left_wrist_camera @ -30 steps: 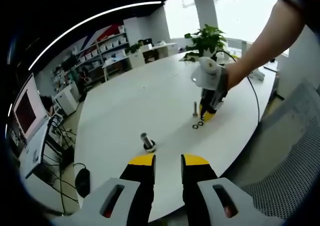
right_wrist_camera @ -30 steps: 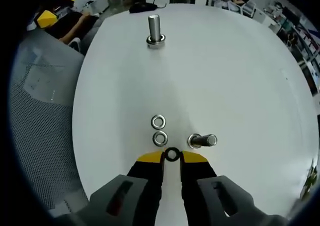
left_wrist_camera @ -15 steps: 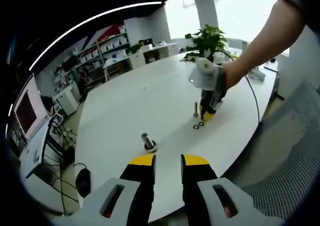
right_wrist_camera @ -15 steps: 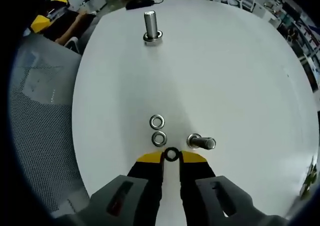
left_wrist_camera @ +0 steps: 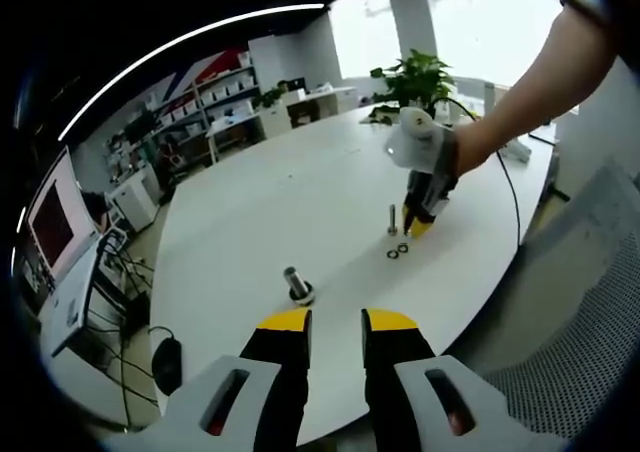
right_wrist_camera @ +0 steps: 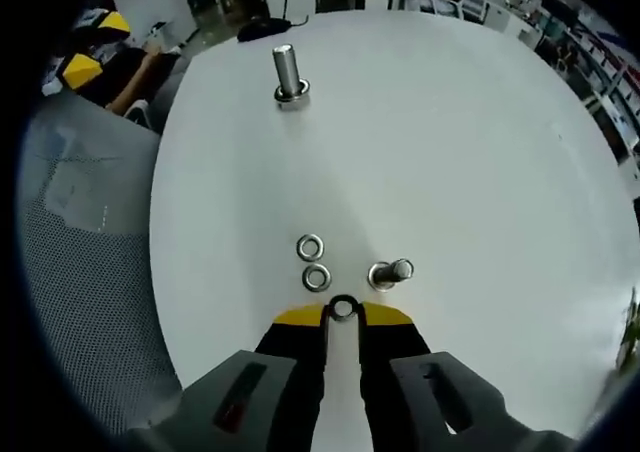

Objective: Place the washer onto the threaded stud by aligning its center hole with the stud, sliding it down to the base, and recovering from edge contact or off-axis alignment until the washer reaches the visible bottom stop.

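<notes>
In the right gripper view my right gripper (right_wrist_camera: 343, 314) is shut on a dark washer (right_wrist_camera: 343, 308) held between its yellow tips. It hangs above the white table, just short of a short threaded stud (right_wrist_camera: 389, 273) standing upright to the right. Two silver washers (right_wrist_camera: 313, 263) lie flat to the left of the stud. In the left gripper view the right gripper (left_wrist_camera: 417, 222) hovers beside the same stud (left_wrist_camera: 392, 219), with the two washers (left_wrist_camera: 397, 251) in front of it. My left gripper (left_wrist_camera: 335, 322) is held over the table's near edge, its jaws a narrow gap apart with nothing between them.
A second, thicker stud (right_wrist_camera: 288, 73) with a washer at its base stands farther off; it sits ahead of my left gripper as the stud (left_wrist_camera: 296, 284). The white table (right_wrist_camera: 450, 142) has a mesh chair (right_wrist_camera: 70, 272) at its edge. A plant (left_wrist_camera: 412, 77) stands at the far side.
The right gripper has risen with the washer, so the table and stud look smaller and the stud more end-on. The left gripper has stayed put.
</notes>
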Tool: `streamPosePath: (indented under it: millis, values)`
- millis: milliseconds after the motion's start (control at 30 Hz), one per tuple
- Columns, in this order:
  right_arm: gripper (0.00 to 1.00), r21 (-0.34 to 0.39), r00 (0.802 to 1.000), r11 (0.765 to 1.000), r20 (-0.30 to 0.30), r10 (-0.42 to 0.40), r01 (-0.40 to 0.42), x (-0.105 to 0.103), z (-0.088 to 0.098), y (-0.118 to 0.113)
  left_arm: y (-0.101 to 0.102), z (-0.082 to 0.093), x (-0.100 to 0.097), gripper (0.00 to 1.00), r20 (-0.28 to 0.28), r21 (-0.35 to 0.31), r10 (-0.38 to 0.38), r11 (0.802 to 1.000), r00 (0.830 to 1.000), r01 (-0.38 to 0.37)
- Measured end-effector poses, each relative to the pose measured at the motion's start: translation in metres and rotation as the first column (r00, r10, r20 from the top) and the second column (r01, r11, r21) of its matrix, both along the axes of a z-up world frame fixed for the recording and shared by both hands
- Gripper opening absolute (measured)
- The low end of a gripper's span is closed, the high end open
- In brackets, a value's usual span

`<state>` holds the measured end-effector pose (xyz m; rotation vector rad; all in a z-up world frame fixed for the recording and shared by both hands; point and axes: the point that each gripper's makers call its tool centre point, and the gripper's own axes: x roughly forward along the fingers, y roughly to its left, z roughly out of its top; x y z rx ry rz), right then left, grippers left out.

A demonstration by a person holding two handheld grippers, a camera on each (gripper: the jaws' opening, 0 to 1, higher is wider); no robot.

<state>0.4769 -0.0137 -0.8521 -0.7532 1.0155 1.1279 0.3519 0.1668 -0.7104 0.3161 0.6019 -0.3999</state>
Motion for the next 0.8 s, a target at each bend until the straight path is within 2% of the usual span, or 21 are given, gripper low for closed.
streamPosePath:
  millis: [267, 533, 600, 800]
  values:
    - [0.13, 0.039, 0.999, 0.999, 0.023, -0.038, 0.037, 0.008, 0.015, -0.005, 0.0, 0.0, 0.0, 0.18, 0.0, -0.003, -0.001, 1.0, 1.0, 0.001]
    - [0.13, 0.106, 0.995, 0.992, 0.065, -0.082, 0.075, 0.019, 0.038, -0.004, 0.0, 0.0, 0.0, 0.18, 0.001, -0.001, 0.001, 1.0, 1.0, -0.001]
    - [0.13, 0.129, 0.992, 0.986, 0.057, -0.11, 0.102, 0.021, 0.043, -0.005, 0.0, 0.0, 0.0, 0.18, 0.002, -0.001, 0.001, 1.0, 1.0, -0.001]
    - [0.13, 0.131, 0.992, 0.987, 0.079, -0.099, 0.088, 0.021, 0.052, -0.009, 0.0, 0.0, 0.0, 0.18, 0.003, -0.002, 0.002, 1.0, 1.0, -0.002]
